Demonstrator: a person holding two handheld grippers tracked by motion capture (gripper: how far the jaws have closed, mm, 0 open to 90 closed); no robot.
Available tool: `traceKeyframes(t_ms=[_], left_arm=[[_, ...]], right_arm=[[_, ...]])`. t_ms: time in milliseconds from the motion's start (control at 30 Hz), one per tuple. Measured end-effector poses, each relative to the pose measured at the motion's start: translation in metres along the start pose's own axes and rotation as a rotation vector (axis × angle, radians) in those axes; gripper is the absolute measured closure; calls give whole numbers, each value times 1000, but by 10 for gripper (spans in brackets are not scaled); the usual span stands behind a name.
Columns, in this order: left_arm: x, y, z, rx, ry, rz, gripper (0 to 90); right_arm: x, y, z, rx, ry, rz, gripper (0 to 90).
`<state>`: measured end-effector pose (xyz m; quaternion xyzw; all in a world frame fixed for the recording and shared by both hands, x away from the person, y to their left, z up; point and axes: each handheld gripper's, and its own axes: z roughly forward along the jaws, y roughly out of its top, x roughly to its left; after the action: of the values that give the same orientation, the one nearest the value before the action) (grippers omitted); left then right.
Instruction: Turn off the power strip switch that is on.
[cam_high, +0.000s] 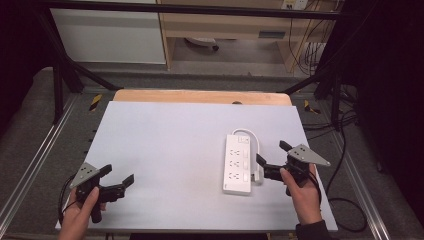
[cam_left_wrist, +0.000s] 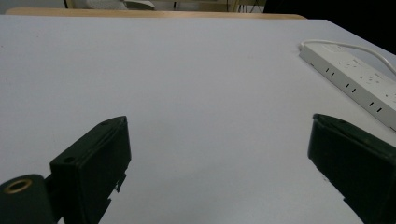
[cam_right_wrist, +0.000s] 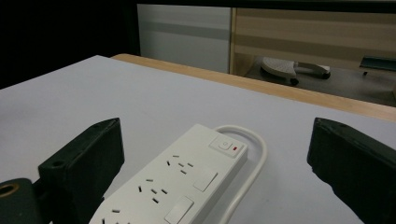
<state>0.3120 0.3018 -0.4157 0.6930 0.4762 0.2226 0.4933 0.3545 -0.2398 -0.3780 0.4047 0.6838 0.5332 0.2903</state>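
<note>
A white power strip lies on the pale table, right of centre, with its cable looped at the far end. My right gripper is open just right of the strip, jaws wide apart. In the right gripper view the power strip lies between the jaws, switch with a red mark at its far end. My left gripper is open near the front left corner, nothing between its jaws. The left gripper view has the power strip at the far right.
A wooden edge runs along the table's far side. Black frame bars and metal rails flank the table. Cables lie on the floor at the right. Cabinets stand behind.
</note>
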Motion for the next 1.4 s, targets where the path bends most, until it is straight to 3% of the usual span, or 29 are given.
traceKeyframes(t_ms=[633, 967, 1400], left_arm=[[0, 0, 0, -2, 1, 0, 60], [0, 0, 0, -5, 1, 1, 60], [-1, 0, 0, -6, 1, 4, 60]], right_arm=[[-19, -5, -25, -25, -43, -5, 45], [-36, -16, -33, -18, -67, 5, 58], [-57, -39, -27, 24, -88, 73, 50]])
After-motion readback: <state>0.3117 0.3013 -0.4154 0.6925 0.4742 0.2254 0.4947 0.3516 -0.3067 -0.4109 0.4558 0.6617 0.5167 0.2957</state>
